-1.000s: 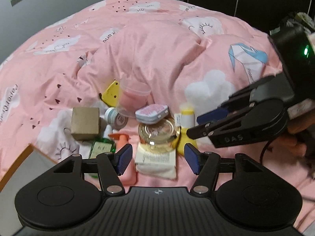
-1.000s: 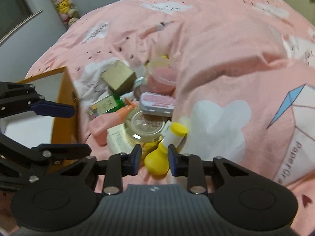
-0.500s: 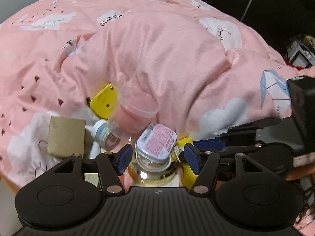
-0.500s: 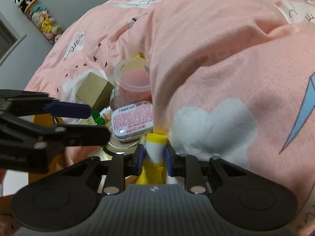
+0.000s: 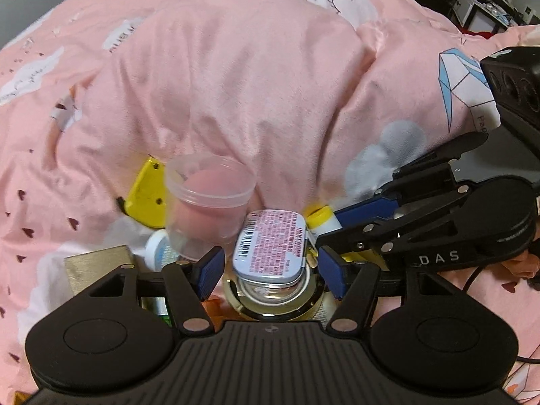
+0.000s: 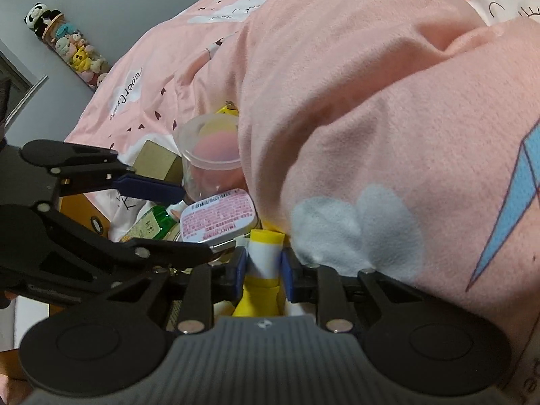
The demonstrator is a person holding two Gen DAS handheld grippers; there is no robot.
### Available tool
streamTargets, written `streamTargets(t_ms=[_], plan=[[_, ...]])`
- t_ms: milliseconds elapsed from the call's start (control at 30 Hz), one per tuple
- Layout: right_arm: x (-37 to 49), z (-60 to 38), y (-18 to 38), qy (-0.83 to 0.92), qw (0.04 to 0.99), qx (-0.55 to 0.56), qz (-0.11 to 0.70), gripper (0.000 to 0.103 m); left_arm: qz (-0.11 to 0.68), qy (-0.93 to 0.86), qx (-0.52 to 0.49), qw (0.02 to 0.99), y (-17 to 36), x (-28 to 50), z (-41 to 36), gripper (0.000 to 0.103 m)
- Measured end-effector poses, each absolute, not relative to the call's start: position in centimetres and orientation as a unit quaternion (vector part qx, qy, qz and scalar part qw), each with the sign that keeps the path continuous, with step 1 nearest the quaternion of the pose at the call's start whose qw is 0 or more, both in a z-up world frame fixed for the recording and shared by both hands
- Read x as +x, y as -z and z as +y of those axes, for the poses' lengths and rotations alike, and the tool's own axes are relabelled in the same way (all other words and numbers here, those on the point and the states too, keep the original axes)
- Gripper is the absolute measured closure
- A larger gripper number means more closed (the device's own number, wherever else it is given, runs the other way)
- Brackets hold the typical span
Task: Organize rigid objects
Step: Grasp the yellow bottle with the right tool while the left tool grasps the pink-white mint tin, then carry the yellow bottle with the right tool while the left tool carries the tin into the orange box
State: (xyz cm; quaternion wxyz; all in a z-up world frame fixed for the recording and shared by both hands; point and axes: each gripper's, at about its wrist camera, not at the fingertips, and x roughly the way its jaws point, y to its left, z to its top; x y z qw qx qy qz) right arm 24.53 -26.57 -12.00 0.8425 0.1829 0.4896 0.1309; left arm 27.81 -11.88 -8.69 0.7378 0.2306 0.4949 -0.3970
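A pile of small items lies on a pink duvet. My left gripper [image 5: 268, 270] is open, its blue pads either side of a pink-labelled tin [image 5: 271, 244] that rests on a gold-rimmed glass jar [image 5: 273, 298]. My right gripper [image 6: 264, 271] is shut on a white tube with a yellow cap [image 6: 265, 253]; the tube also shows in the left wrist view [image 5: 320, 217]. A clear tub with a pink sponge [image 5: 209, 199] stands just behind the tin. The right gripper [image 5: 438, 222] reaches in from the right.
A brown cardboard cube [image 5: 98, 266], a small white-and-blue jar [image 5: 158, 253], a yellow flat piece [image 5: 146, 195] and a green bottle [image 6: 152, 224] crowd the pile. A raised fold of duvet [image 5: 253, 84] rises behind. A wooden box edge [image 6: 77, 202] sits at left.
Both grippers moved in closer and lower on the pile. The right gripper's jaws closed onto the yellow-capped tube. The left gripper came to straddle the tin, still open.
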Motion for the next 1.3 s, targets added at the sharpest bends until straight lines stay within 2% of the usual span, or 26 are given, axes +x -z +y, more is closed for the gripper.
streamTargets(t_ms=[133,333,767,1300], plan=[[24.4,-26.7,12.3,-0.128,0.842,0.188,0.49,0.082,0.505,0.395,0.23,0.732,9.6,28.5,-12.2,0.04],[24.4,-26.9,12.6,-0.124,0.842,0.188,0.49,0.082,0.51,0.401,0.211,0.731,10.2,29.4,-11.7,0.046],[22.8,-26.4,11.5,-0.14,0.853,0.174,0.472,0.082,0.5,0.345,0.171,0.776,8.8,26.0,-9.6,0.047],[17.6,-23.5,3.4,-0.203,0.9,0.113,0.369,0.083,0.435,0.223,0.058,0.871,0.2,19.2,-3.1,0.047]])
